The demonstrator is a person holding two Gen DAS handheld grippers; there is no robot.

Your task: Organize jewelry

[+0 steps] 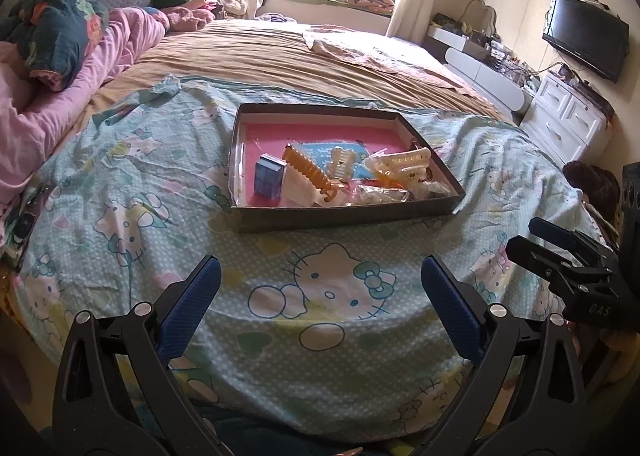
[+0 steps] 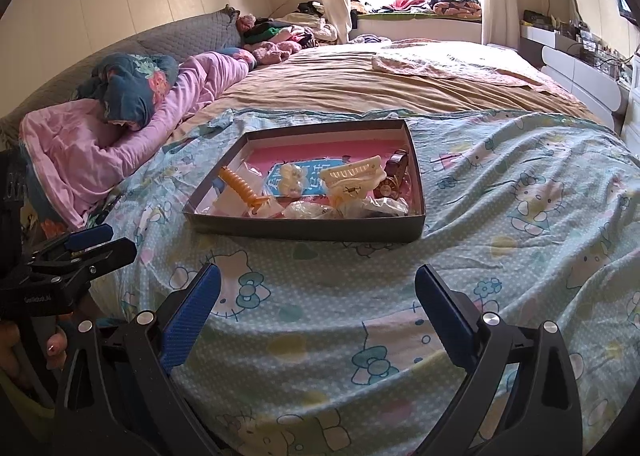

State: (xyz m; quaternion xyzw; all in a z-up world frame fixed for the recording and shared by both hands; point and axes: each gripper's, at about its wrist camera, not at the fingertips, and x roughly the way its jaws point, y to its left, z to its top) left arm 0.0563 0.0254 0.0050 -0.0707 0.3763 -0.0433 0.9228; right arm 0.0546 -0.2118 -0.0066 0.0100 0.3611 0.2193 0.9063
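A shallow grey box (image 1: 344, 214) with a pink floor lies on the Hello Kitty sheet (image 1: 320, 296); it also shows in the right wrist view (image 2: 304, 228). It holds an orange spiral hair clip (image 1: 308, 170), a small blue box (image 1: 271, 176), a cream claw clip (image 1: 404, 162), a watch (image 2: 394, 176) and clear plastic bags (image 2: 308, 210). My left gripper (image 1: 320, 284) is open and empty, short of the box. My right gripper (image 2: 318, 292) is open and empty, also short of the box.
A pink quilt (image 2: 92, 148) and pillows lie at the left of the bed. A brown blanket (image 1: 304, 60) covers the far half. White drawers (image 1: 568, 124) and a wall TV (image 1: 586, 36) stand at the right. Clothes pile by the window (image 2: 416, 2).
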